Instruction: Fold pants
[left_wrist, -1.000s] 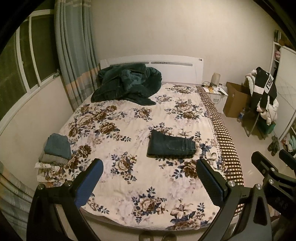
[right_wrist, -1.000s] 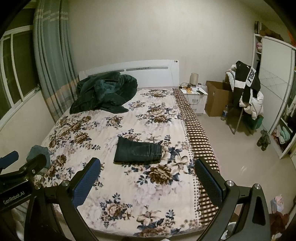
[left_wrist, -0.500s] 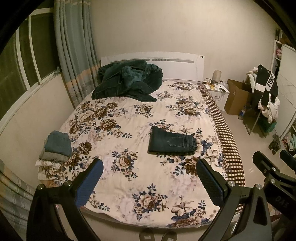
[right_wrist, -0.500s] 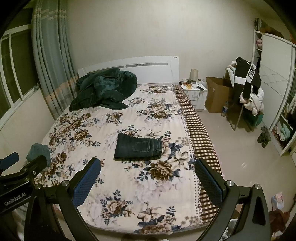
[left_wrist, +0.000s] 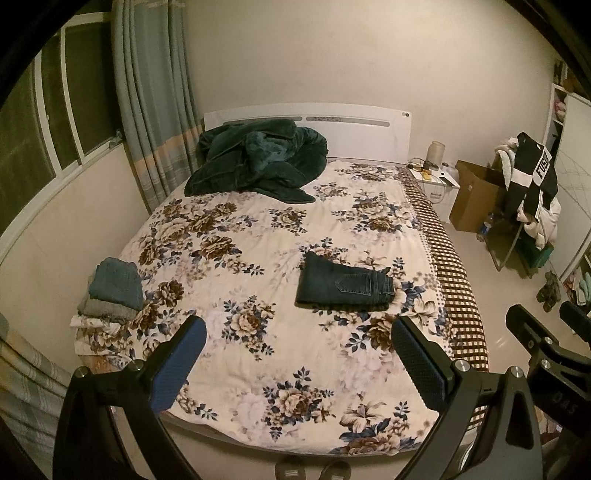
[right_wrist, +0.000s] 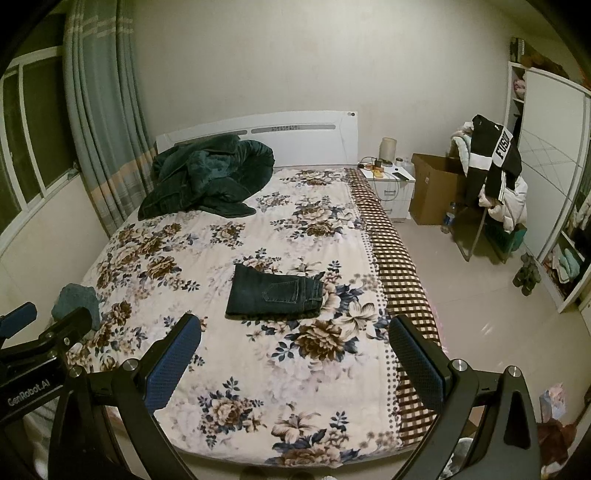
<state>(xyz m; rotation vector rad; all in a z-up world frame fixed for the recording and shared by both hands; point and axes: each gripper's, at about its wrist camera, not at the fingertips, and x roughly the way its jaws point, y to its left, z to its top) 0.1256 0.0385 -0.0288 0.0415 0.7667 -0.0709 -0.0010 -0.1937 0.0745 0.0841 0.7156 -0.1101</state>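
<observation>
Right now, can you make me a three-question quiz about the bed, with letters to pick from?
1. Where do the folded jeans lie?
A. on the floor
B. on the flowered bedspread
C. on the cardboard box

2. What colour is the crumpled blanket by the headboard?
A. dark green
B. red
C. yellow

3. How are the left gripper and the right gripper?
A. both shut on the jeans
B. one open, one shut
C. both open, holding nothing

Answers: 1 B, flowers show all around the jeans. 2 A, it looks deep green in both views. 3 C, each pair of jaws stands wide apart above the bed.
</observation>
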